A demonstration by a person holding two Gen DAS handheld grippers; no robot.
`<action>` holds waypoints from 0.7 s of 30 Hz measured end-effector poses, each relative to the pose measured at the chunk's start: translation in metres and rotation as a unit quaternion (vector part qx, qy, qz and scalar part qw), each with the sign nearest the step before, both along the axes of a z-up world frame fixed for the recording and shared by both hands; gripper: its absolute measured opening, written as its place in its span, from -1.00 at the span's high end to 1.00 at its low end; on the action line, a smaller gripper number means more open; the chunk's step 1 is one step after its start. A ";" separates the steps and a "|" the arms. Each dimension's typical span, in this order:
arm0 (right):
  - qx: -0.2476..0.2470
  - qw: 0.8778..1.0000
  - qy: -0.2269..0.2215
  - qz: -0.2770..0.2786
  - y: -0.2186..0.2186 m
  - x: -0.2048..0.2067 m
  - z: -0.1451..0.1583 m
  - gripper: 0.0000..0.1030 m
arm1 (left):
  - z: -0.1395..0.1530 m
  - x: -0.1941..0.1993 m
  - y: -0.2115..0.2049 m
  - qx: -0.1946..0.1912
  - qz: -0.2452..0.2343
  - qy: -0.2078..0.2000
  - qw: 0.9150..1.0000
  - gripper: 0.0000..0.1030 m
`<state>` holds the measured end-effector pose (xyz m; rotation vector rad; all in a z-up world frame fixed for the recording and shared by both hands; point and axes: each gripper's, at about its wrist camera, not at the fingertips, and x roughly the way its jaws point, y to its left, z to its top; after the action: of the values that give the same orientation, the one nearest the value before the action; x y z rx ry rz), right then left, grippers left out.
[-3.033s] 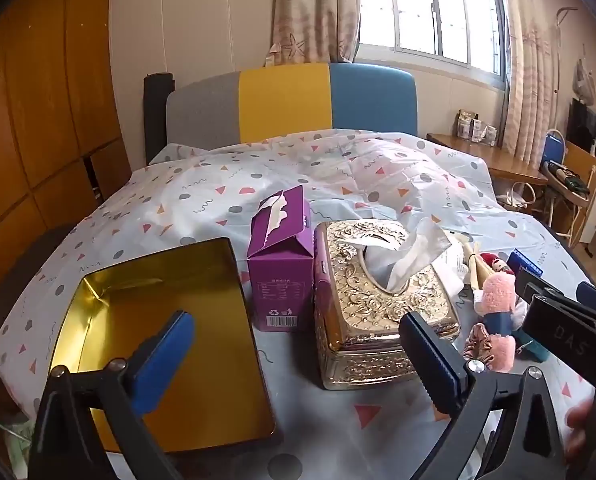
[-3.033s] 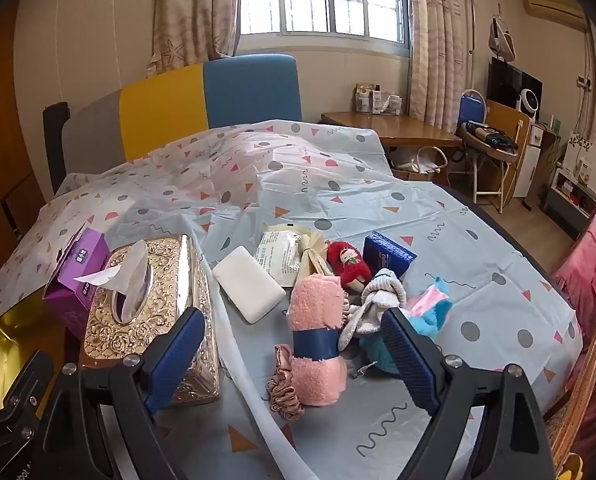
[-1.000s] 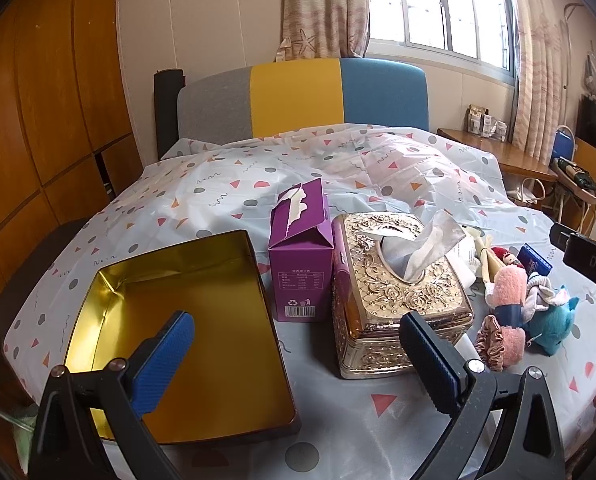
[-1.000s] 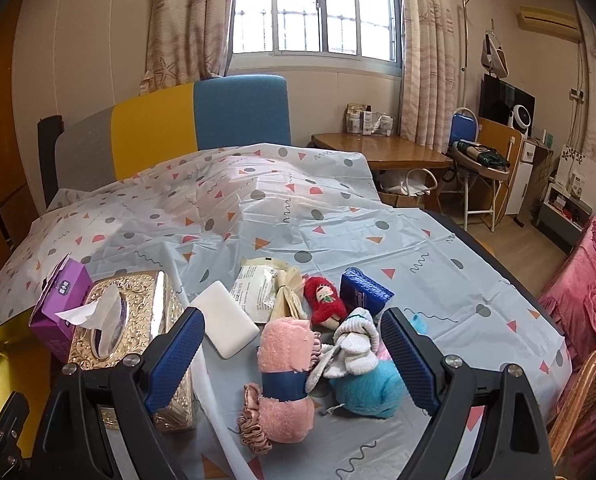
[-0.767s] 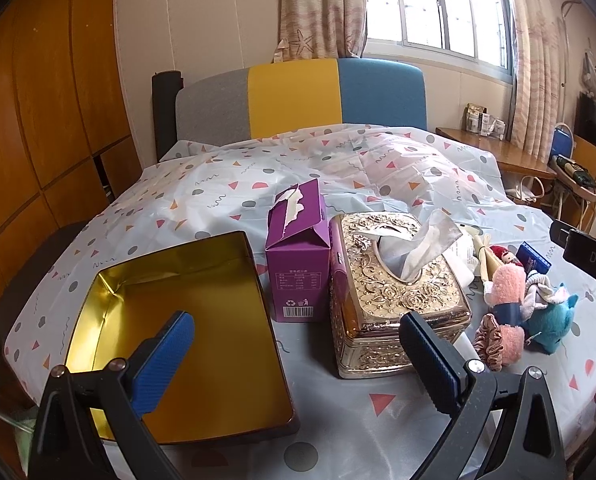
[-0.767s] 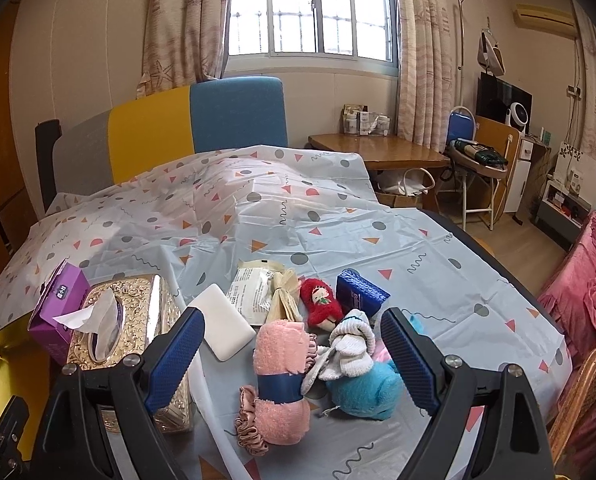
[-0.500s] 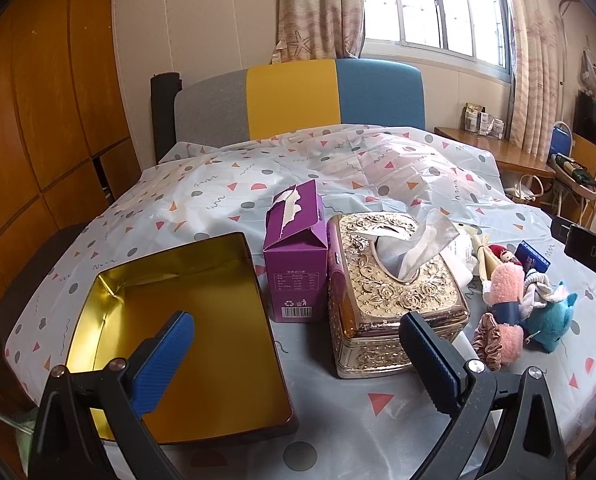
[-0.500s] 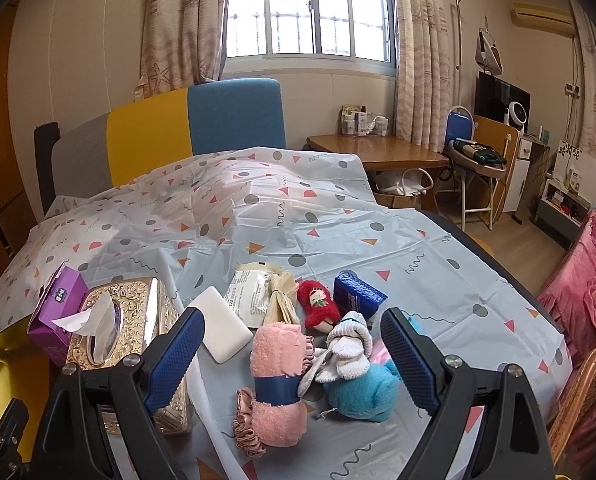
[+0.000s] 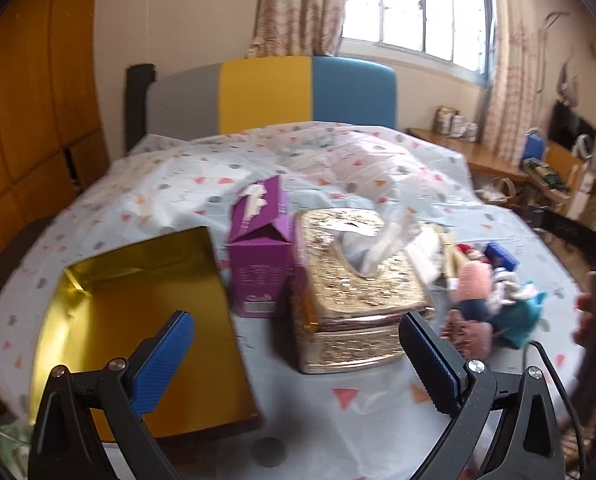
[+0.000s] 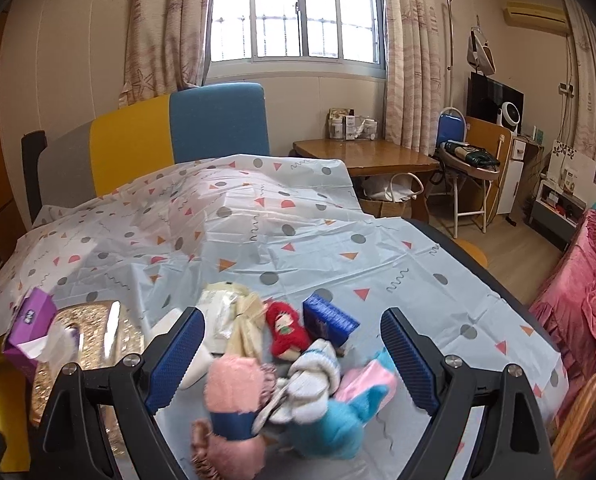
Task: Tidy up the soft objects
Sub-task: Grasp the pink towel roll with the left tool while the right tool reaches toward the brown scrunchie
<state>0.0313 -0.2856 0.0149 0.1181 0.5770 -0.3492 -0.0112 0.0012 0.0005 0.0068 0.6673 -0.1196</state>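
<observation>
A heap of soft things lies on a table [image 10: 377,248] under a patterned cloth: one pink rolled towel [image 10: 234,396], one white sock bundle [image 10: 313,376], one teal plush toy [image 10: 345,424], one red doll [image 10: 284,330]. Beside the heap stand one gilt tissue box [image 9: 353,280], one purple carton [image 9: 260,244] and one open gold tin [image 9: 138,320]. The right tool [image 10: 294,360] hovers above the heap, jaws spread wide, gripping nothing. The left tool [image 9: 298,360] is likewise spread and empty, over the tin and tissue box.

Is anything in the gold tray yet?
No, the gold tray shows only its bare shiny floor, and the soft toys still lie beyond the tissue box.
</observation>
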 end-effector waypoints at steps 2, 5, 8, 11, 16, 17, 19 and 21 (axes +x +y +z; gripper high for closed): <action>0.000 1.000 0.001 -0.006 -0.017 0.008 -0.006 -0.77 | 0.000 0.002 -0.004 -0.009 -0.022 0.011 1.000 -1.00; 0.012 0.999 0.008 -0.029 -0.045 0.016 -0.019 -0.77 | 0.002 0.002 -0.016 0.000 -0.053 0.010 0.999 -1.00; 0.059 0.996 0.026 -0.066 -0.071 0.017 -0.036 -0.77 | 0.006 0.012 -0.027 -0.002 -0.082 0.023 0.996 -1.00; 0.113 0.990 0.030 -0.083 -0.088 0.015 -0.042 -0.77 | 0.016 0.028 -0.038 -0.017 -0.109 0.037 0.993 -0.99; 0.144 0.985 0.040 -0.090 -0.097 0.010 -0.047 -0.77 | 0.035 0.051 -0.068 -0.020 -0.150 0.044 0.988 -0.93; 0.147 0.984 0.042 -0.092 -0.098 0.010 -0.048 -0.77 | 0.037 0.054 -0.077 -0.016 -0.159 0.046 0.986 -0.93; 0.156 0.982 0.043 -0.099 -0.104 0.008 -0.049 -0.77 | 0.034 0.063 -0.100 -0.003 -0.184 0.059 0.981 -0.77; 0.172 0.979 0.042 -0.101 -0.108 0.007 -0.051 -0.77 | 0.024 0.069 -0.123 -0.005 -0.215 0.086 0.973 -0.56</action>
<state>0.0384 -0.3933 -0.0361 0.5010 0.7086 -0.4515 0.0577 -0.1215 0.0246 0.1334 0.8317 -0.5459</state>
